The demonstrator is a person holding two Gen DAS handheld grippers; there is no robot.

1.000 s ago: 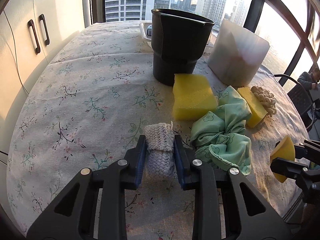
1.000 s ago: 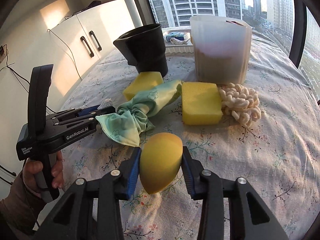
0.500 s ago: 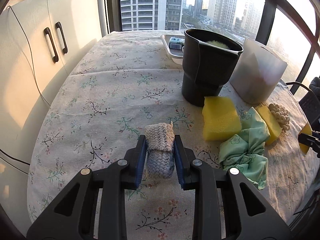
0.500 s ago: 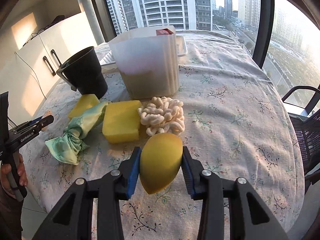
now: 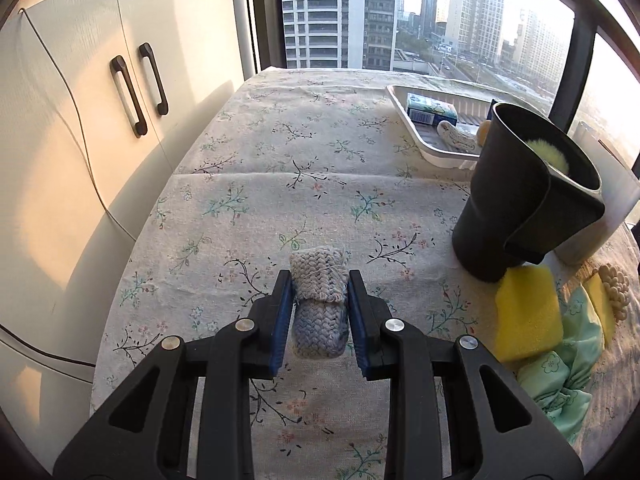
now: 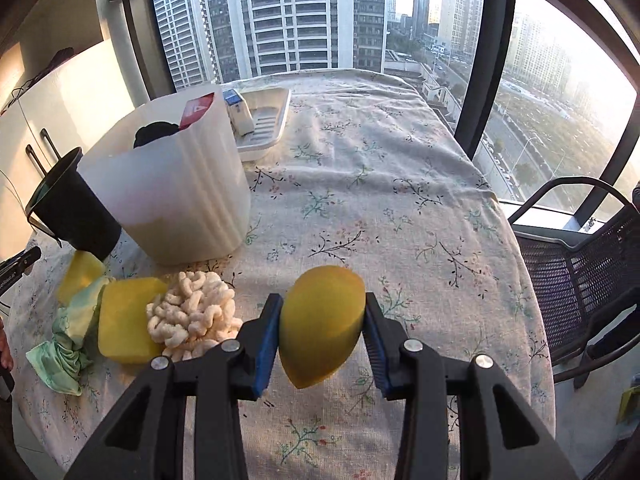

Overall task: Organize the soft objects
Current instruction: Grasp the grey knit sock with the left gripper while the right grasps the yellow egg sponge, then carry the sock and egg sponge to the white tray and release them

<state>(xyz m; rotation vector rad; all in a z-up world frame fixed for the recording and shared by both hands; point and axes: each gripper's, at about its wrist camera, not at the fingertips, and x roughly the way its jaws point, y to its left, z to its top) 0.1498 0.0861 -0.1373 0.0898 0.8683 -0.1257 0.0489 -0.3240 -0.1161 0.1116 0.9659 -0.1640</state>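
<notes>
Floral tablecloth [image 5: 280,168], hi-rise window [image 6: 304,16] bkgd

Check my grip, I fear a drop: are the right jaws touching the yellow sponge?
Touching. The right wrist view shows both blue pads pressed against the egg-shaped yellow sponge.
</notes>
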